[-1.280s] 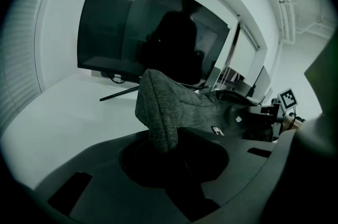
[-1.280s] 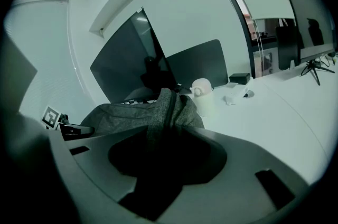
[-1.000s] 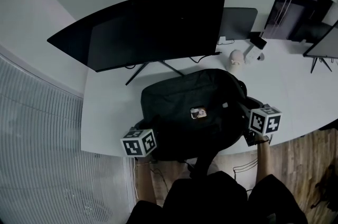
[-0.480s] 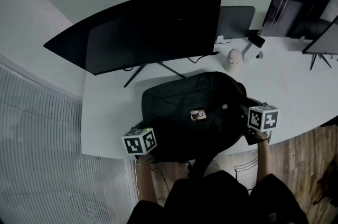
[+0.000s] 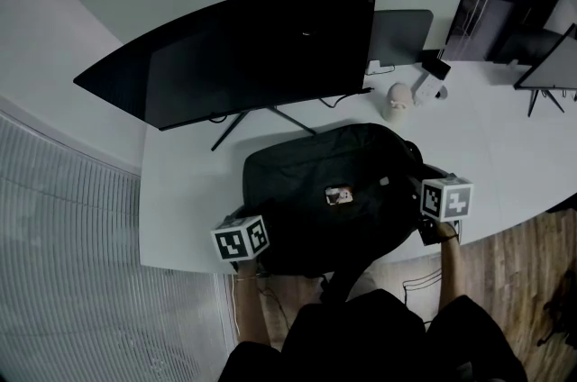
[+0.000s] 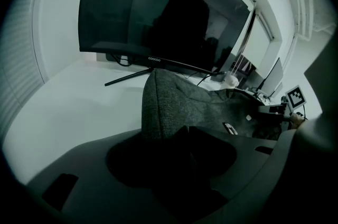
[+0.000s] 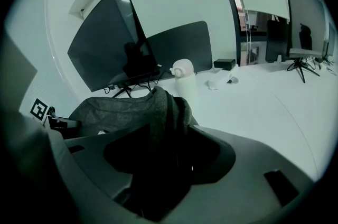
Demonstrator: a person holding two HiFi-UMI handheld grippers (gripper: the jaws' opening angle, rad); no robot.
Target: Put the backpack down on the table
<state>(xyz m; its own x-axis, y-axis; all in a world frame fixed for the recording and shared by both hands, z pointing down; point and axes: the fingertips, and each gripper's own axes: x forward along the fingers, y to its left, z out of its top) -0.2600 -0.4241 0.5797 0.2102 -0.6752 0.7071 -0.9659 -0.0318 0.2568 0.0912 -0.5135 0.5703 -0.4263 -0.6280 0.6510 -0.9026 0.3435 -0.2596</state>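
Okay, backpack rests on the worktop, so left gripper and right gripper jaws are opening, presumably to release, bag fabric between each pair.

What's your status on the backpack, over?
Left gripper and right gripper opening, backpack fabric between both sets of jaws. Backpack resting on table, before the monitor. Bottle behind it, nothing blocking.

Dim, bluish, even light — tool views bulge with black corners; foreground blurred.
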